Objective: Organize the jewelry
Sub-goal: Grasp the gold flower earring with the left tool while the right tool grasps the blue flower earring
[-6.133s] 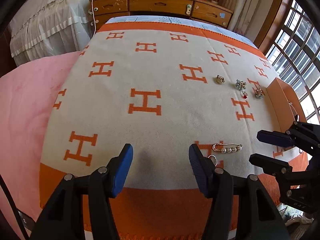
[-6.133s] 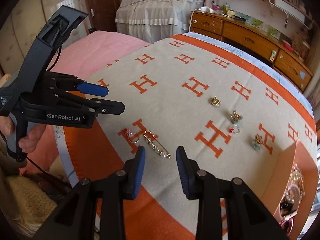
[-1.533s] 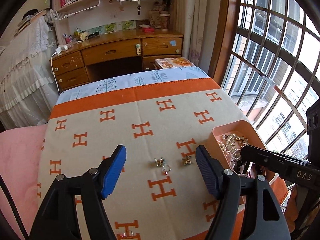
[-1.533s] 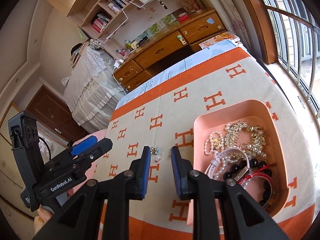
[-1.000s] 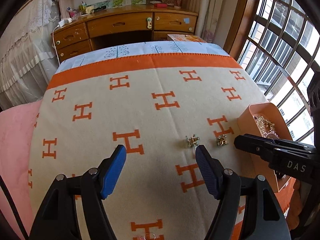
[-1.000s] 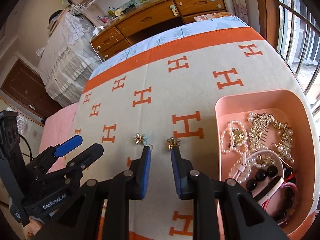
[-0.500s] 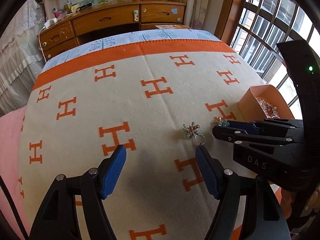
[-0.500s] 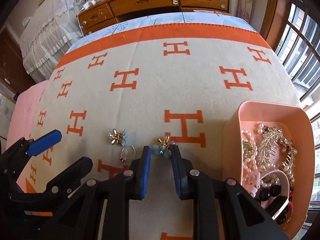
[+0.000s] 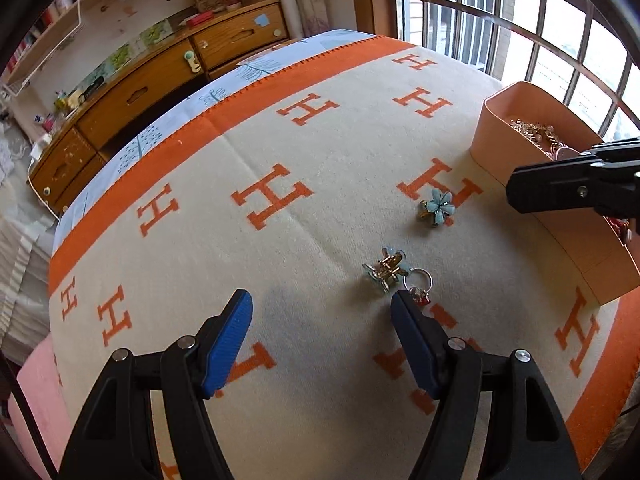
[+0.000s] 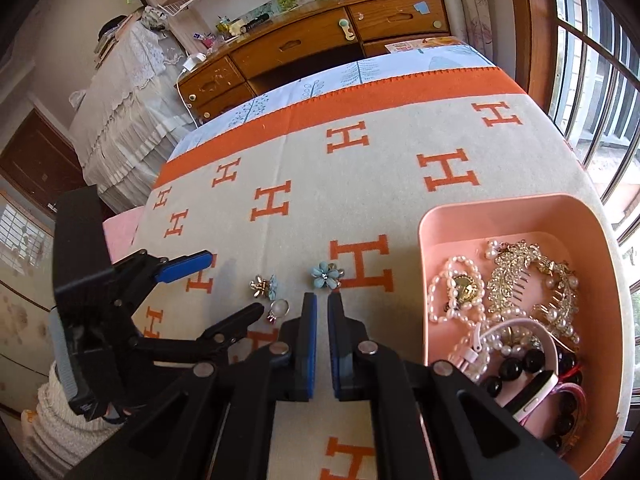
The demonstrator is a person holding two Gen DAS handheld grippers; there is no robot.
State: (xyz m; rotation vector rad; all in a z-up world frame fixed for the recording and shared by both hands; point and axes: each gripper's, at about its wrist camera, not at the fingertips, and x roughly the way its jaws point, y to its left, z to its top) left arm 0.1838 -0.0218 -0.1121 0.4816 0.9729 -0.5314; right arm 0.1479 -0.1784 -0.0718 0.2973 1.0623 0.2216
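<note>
A blue flower brooch [image 9: 438, 207] [image 10: 325, 275] lies on the orange-H blanket [image 9: 280, 240]. A gold and blue flower clip [image 9: 386, 269] [image 10: 264, 285] lies to its left, with a small ring with a red stone [image 9: 419, 284] [image 10: 278, 309] beside it. My left gripper [image 9: 322, 312] is open, low over the blanket, its right finger by the ring. My right gripper [image 10: 322, 304] is nearly closed and empty, just short of the blue brooch. A pink tray [image 9: 496, 112] [image 10: 496, 208] holds pearls, a comb and bracelets.
A wooden dresser [image 10: 320, 44] stands beyond the bed's far edge. A barred window [image 9: 520, 20] is on the right. A second bed with white lace cover [image 10: 128, 92] is at the left. The tray sits near the blanket's right edge.
Both grippers moved closer and lower toward the jewelry pieces. The right gripper backed off from the blue brooch, which now lies just ahead of its tips.
</note>
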